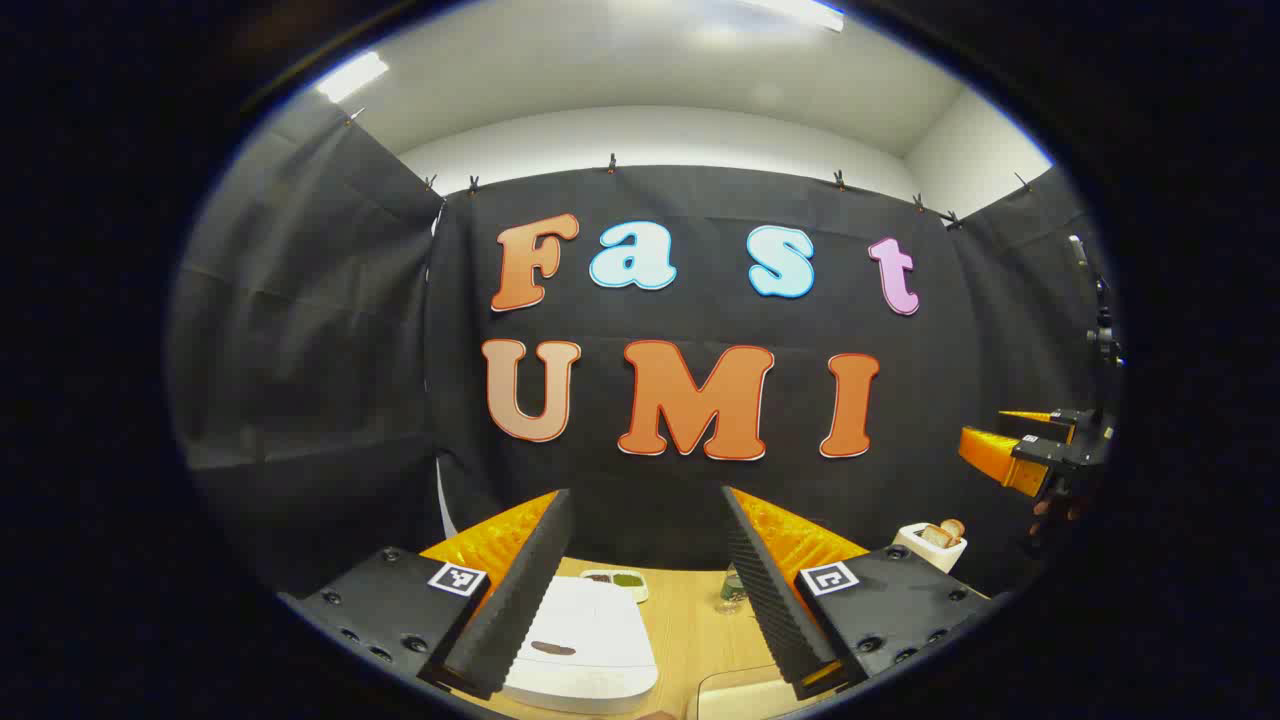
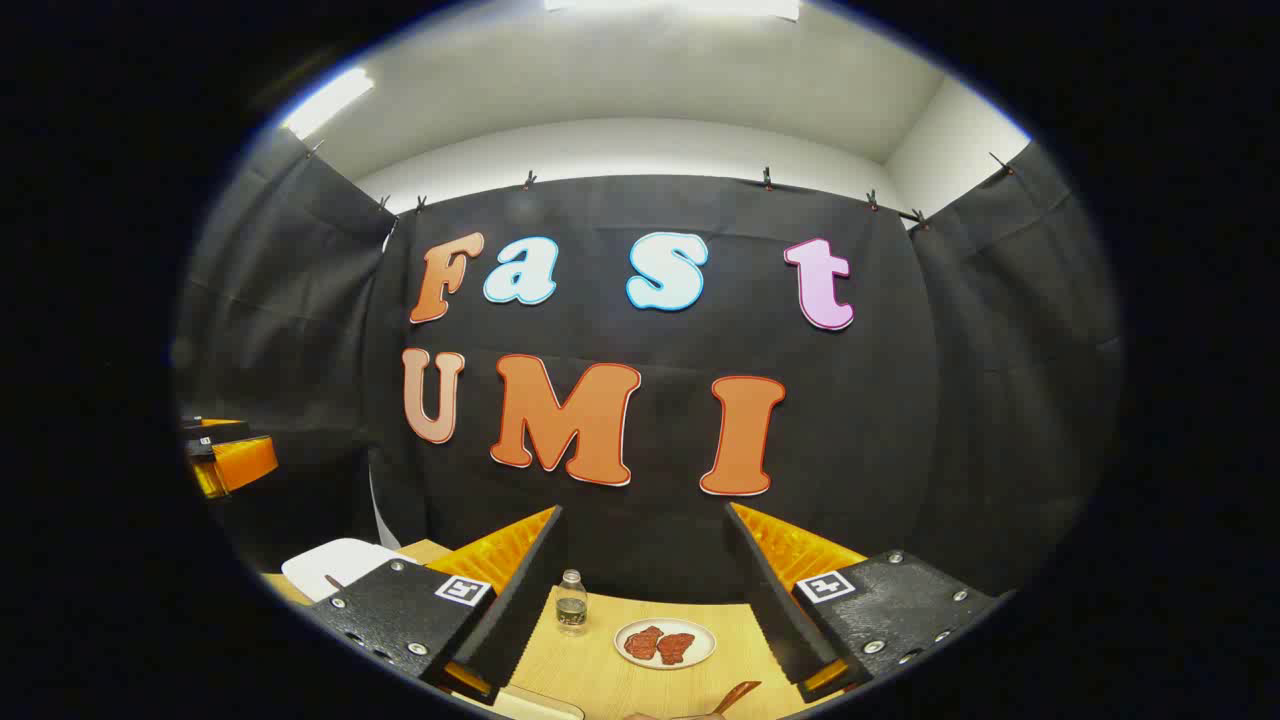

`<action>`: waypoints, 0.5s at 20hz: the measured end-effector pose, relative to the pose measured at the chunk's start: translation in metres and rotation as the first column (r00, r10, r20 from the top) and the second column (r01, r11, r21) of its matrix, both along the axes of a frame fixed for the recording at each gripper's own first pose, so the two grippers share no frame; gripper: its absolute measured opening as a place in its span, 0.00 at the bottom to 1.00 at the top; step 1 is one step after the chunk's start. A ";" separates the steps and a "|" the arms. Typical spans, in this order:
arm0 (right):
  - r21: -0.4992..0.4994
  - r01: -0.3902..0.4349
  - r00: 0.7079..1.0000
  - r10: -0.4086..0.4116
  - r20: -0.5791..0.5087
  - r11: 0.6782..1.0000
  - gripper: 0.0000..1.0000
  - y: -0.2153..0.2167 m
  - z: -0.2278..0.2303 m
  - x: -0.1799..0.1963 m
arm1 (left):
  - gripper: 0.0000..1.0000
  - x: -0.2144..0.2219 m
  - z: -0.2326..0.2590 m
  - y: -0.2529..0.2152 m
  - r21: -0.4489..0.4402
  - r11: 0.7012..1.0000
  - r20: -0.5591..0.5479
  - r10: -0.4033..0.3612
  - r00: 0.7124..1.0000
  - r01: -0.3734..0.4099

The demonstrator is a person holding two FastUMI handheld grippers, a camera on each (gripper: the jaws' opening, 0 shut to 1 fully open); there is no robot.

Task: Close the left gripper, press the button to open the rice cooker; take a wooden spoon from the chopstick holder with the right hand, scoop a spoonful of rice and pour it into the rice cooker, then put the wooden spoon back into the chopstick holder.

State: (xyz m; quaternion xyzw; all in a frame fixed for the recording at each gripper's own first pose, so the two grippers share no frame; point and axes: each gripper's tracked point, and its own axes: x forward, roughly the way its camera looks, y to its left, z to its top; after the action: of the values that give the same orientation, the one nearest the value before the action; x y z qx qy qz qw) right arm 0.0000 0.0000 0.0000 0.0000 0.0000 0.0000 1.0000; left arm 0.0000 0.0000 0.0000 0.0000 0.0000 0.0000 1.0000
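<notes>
The white rice cooker (image 1: 590, 640) sits on the wooden table with its lid down and a dark oval button (image 1: 553, 648) on top. My left gripper (image 1: 645, 492) hovers above and behind it, open, nothing between its fingers. A white chopstick holder (image 1: 925, 550) with wooden utensil ends (image 1: 945, 530) sticking out stands at the right. My right gripper (image 1: 985, 425) hangs in the air beyond the holder. In the right gripper view my right gripper (image 2: 648, 510) is open and empty. The rice cooker (image 2: 335, 565) lies low at the left, with the left gripper (image 2: 255, 438) above it.
A small glass bottle (image 2: 571, 603) and a white plate of red food (image 2: 665, 643) stand on the table (image 2: 600, 670). A brown wooden tip (image 2: 735, 695) pokes up at the bottom edge. A small dish of green food (image 1: 615, 580) lies behind the cooker.
</notes>
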 end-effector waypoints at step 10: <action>0.012 0.006 1.000 -0.006 -0.012 1.000 0.95 -0.033 -0.018 -0.005 | 0.98 0.010 -0.019 -0.025 0.006 1.000 -0.061 0.006 0.998 -0.005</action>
State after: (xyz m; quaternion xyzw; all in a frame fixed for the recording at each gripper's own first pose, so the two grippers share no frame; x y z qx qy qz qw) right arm -0.0052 -0.0326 -0.0179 0.0058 0.0061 -0.0031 1.0000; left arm 0.0098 -0.0255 -0.0186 0.0028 0.0307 0.0027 0.9995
